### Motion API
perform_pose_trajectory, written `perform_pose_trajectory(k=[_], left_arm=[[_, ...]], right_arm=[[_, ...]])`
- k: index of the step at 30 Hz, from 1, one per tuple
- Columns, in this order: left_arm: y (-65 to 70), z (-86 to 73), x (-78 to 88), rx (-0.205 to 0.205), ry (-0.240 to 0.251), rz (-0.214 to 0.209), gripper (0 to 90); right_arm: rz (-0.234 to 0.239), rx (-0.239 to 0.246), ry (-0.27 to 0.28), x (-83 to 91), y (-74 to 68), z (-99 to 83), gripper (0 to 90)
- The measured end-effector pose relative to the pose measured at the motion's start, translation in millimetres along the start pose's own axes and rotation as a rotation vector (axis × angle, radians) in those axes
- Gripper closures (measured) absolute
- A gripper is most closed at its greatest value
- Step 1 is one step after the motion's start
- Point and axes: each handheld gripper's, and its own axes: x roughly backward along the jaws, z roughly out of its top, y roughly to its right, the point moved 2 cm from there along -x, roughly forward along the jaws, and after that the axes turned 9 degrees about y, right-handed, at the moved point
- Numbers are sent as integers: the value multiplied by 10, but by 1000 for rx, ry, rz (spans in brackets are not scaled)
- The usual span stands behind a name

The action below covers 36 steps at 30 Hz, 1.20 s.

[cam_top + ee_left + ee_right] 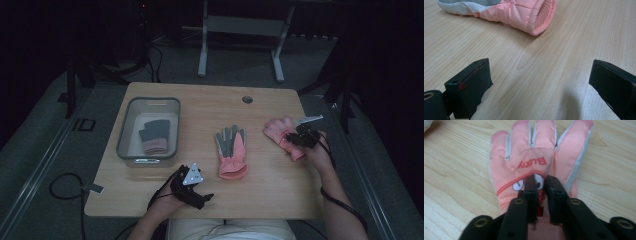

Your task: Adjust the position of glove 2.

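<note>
The right tool (300,136) is resting on the pink glove (281,133) that is lying flat near the right edge of the tabletop (260,180), fingers pointing away from the person. In the right gripper view its two black jaws are standing almost together, pinching a fold of the pink glove (536,165) at the printed patch below the red lettering on the glove's back, with fabric showing in the narrow slot between them; the cuff end is lying under the tool (540,181), towards the hand. The left tool (192,187) is sitting near the front edge of the tabletop, held low in the left hand, and its jaws are standing wide apart with nothing between them but bare wood. A second glove (231,152), grey palm up and pink cuff towards the person, is lying at the middle of the tabletop, between the two tools; in the left gripper view its cuff (534,15) is lying well ahead of the open left tool (540,82), untouched. A grey bin (127,125) is standing at the left of the tabletop, holding a dark grey glove (155,137) with a pink cuff.
</note>
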Motion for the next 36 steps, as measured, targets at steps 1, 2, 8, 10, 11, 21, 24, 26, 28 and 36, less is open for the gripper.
perform_pose_trajectory(k=[1,2,8,10,11,21,24,26,28,36], left_arm=[[1,1,2,0,3,-1,39],[3,1,3,1,5,-1,39],[-1,-1,13,7,11,0,39],[-1,0,19,2,11,-2,39],[-1,-1,19,1,10,-2,39],[9,9,20,0,18,-4,39],[11,11,21,0,20,-4,39],[12,11,21,0,19,-4,39],[11,12,23,0,19,-5,39],[18,12,20,-10,20,-9,38]], right_arm=[[-12,-10,15,29,-13,16,839],[-22,-18,35,64,-36,34,847],[-36,-117,106,294,-238,170,855],[-63,-126,115,377,-321,227,855],[-70,-146,125,419,-363,250,855],[-180,-254,188,826,-696,384,855],[-217,-280,196,895,-770,379,855],[-234,-294,193,907,-816,356,854],[-262,-303,191,912,-872,318,854],[-295,-360,209,817,-963,179,852]])
